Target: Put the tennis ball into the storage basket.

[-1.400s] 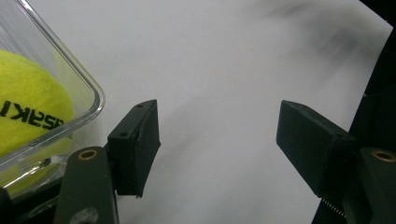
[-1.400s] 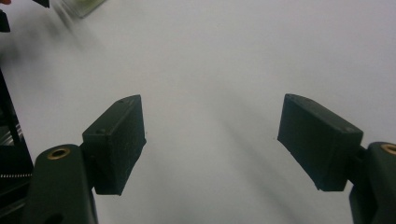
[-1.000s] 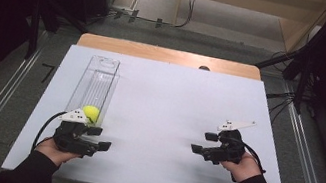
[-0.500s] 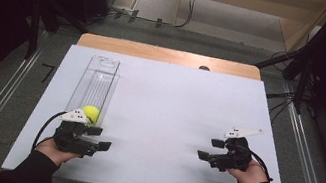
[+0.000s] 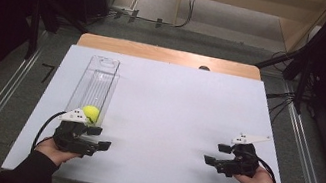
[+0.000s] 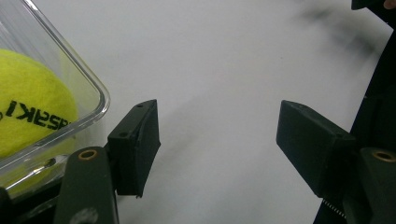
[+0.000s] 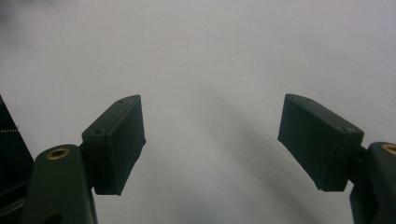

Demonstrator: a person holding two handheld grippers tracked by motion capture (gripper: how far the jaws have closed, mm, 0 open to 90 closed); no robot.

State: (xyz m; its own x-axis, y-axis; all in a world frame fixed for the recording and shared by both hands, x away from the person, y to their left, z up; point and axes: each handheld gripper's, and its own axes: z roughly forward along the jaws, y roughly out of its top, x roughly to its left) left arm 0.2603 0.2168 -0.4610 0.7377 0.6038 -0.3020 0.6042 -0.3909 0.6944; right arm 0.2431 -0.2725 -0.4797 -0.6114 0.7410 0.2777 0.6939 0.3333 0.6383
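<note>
A yellow tennis ball (image 5: 90, 113) lies at the near end of a long clear plastic container (image 5: 96, 82) on the left of the white table. In the left gripper view the ball (image 6: 30, 105) sits behind the container's rounded corner (image 6: 91, 88). My left gripper (image 5: 101, 137) rests on the table just in front of that end, jaws wide apart, nothing between them (image 6: 217, 140). My right gripper (image 5: 213, 153) is low over the table's right side, open and empty (image 7: 210, 140), pointing left.
The white table top (image 5: 173, 108) has a wooden strip (image 5: 167, 55) along its far edge. Cables (image 5: 42, 128) trail from each gripper. Metal rails and dark equipment flank the table on the floor.
My right gripper has drifted toward the near right of the table and slightly lower. The left gripper, ball and container have stayed where they were.
</note>
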